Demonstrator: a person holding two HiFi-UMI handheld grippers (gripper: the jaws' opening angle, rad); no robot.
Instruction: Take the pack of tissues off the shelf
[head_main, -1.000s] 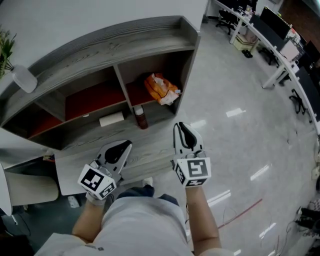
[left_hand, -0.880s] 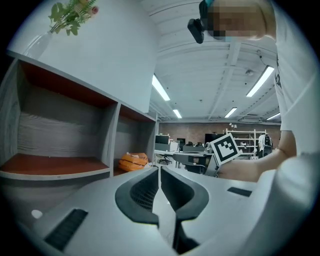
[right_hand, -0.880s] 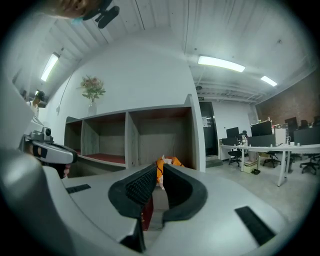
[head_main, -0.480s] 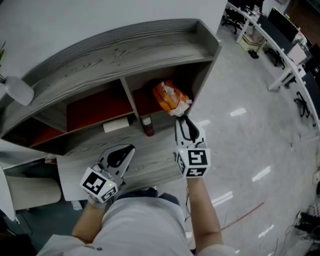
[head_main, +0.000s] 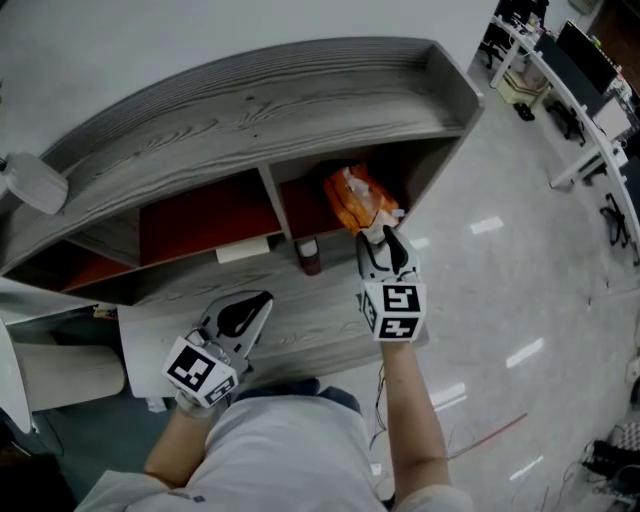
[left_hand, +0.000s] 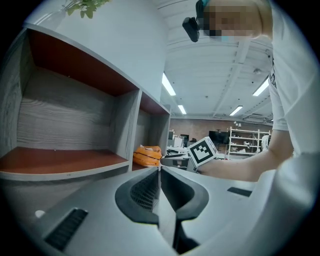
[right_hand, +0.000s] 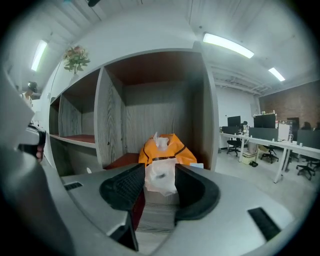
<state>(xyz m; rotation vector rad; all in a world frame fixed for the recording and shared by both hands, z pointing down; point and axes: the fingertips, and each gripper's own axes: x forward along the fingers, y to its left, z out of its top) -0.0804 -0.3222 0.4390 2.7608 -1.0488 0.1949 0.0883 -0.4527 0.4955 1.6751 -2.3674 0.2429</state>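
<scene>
The tissue pack (head_main: 359, 199) is orange with white tissue at its mouth and lies in the right compartment of the grey shelf (head_main: 250, 105). My right gripper (head_main: 385, 240) reaches to the pack's front end. In the right gripper view its jaws are opening, and the pack's white front flap (right_hand: 161, 176) shows between the fingers, with the orange body (right_hand: 170, 148) behind. My left gripper (head_main: 258, 300) hangs lower left over the ledge, shut and empty (left_hand: 159, 170). In its view the pack (left_hand: 146, 155) lies far off.
A brown bottle (head_main: 309, 256) stands by the divider, just left of the pack. A white roll (head_main: 247, 250) lies in the middle compartment. The shelf's right wall (head_main: 440, 165) is close beside the pack. Office desks (head_main: 575, 80) stand far right.
My right gripper has moved forward and up to the tissue pack, and its jaws have parted. The left gripper has barely moved.
</scene>
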